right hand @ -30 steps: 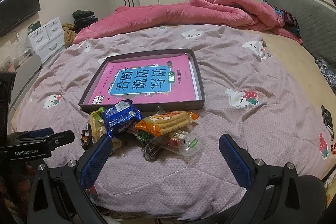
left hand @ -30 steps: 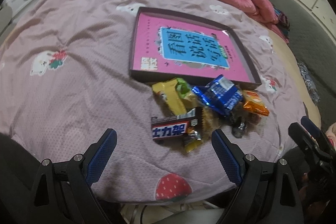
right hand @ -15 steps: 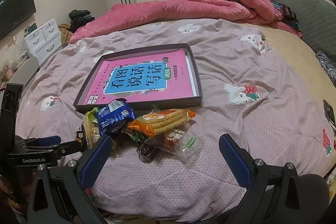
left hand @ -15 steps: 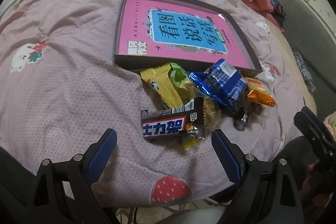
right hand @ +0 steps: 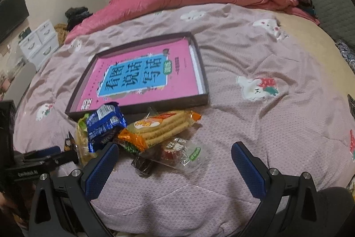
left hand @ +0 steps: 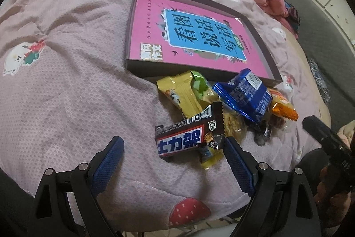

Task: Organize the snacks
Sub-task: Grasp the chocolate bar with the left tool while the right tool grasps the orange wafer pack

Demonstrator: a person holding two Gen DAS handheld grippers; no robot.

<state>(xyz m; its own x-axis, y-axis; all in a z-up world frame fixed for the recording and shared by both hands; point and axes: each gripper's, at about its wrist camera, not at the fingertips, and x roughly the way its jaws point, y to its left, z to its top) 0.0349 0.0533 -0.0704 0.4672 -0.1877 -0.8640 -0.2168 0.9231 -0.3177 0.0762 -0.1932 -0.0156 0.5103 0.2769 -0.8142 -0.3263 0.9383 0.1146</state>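
The left gripper (left hand: 172, 149) hangs spread wide and empty above a bed (left hand: 66, 86), its right blue pad just beside a dark chocolate bar (left hand: 188, 136) with white characters on blue. Beyond lie a yellow packet (left hand: 182, 92), a crumpled blue wrapper (left hand: 244, 94) and an orange biscuit pack (left hand: 283, 107), heaped against the near wall of a shallow dark tray (left hand: 142, 64) holding a pink book (left hand: 150, 28). The right gripper (right hand: 174, 156), equally wide and empty, frames a clear sweet packet (right hand: 188, 153) at the heap's edge.
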